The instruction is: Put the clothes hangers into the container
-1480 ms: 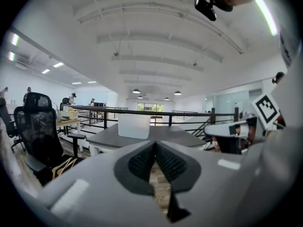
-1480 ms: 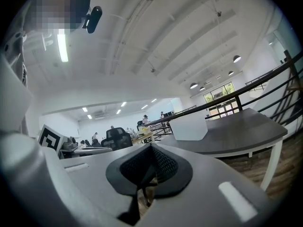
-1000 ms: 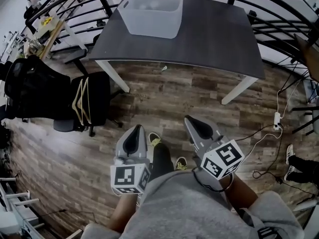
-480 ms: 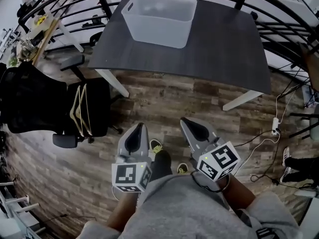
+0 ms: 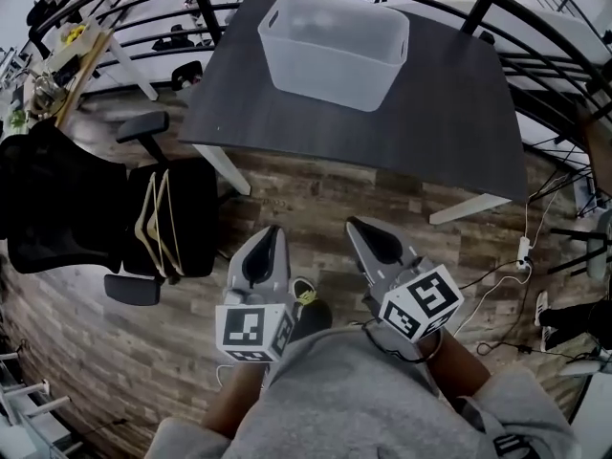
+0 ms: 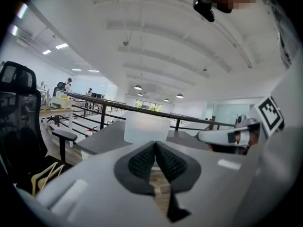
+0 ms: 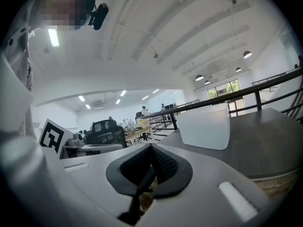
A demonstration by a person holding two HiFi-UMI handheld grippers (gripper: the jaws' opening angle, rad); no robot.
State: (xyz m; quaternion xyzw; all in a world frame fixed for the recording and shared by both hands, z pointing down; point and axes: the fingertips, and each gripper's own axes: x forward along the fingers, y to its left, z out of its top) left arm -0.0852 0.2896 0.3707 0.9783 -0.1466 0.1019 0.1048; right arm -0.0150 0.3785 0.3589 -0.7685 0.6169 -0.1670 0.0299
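A translucent white container point(image 5: 335, 38) stands on a dark table point(image 5: 449, 113); it also shows in the left gripper view point(image 6: 147, 126) and the right gripper view point(image 7: 206, 126). Pale wooden clothes hangers point(image 5: 158, 223) hang over a black office chair point(image 5: 186, 218) at the left, and a few show low in the left gripper view point(image 6: 45, 174). My left gripper point(image 5: 272, 229) and right gripper point(image 5: 352, 224) are held side by side above the wooden floor, short of the table. Both are shut with nothing in them point(image 6: 155, 143) point(image 7: 151, 146).
A black mesh chair back point(image 5: 48, 199) stands at the far left. Black railings point(image 5: 535, 36) run behind and beside the table. Cables and a power strip point(image 5: 524, 249) lie on the floor at the right. The table's white legs point(image 5: 467, 208) stand ahead.
The table and container have come nearer and lower in the head view, and the chair with hangers has drawn closer on the left. Both grippers stay shut and empty.
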